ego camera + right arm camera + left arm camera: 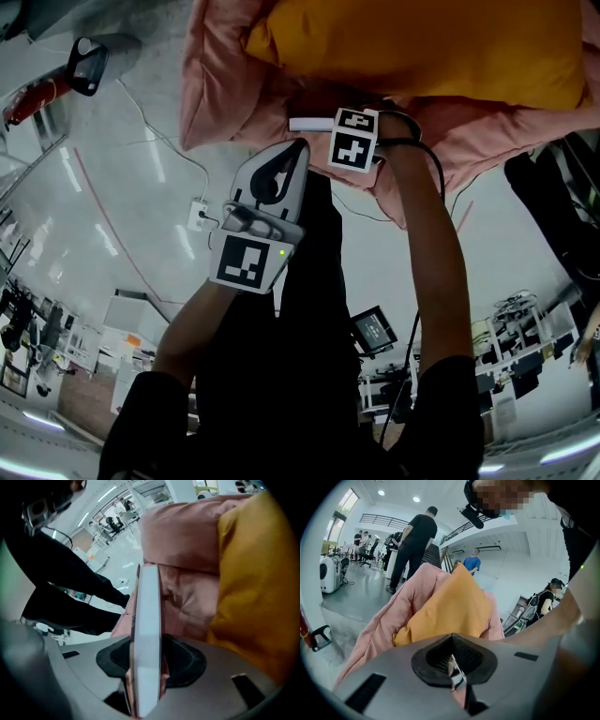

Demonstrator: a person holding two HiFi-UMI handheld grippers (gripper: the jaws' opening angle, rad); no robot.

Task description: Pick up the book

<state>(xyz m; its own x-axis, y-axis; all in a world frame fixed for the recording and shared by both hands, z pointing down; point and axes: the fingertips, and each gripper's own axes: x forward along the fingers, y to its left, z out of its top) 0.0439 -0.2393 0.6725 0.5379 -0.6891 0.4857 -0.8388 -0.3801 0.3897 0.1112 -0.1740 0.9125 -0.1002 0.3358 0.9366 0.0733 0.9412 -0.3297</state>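
The book [147, 620] is thin with white pages and a pinkish cover, and in the right gripper view I see it edge-on, upright between the jaws. My right gripper [146, 677] is shut on it. In the head view the book [309, 124] pokes out to the left of the right gripper [330, 126], just over the pink cushion [234, 75]. An orange pillow [422, 47] lies on that cushion. My left gripper [298, 148] hangs close by at the cushion's near edge, jaws together and holding nothing. In the left gripper view the left gripper [454, 667] faces the orange pillow [454, 606].
A white power strip [199, 216] with a cable lies on the pale floor left of my legs. A red-and-black tool [56, 84] lies at the far left. Several people [415, 545] stand beyond the cushion. Desks and a monitor [375, 330] stand behind me.
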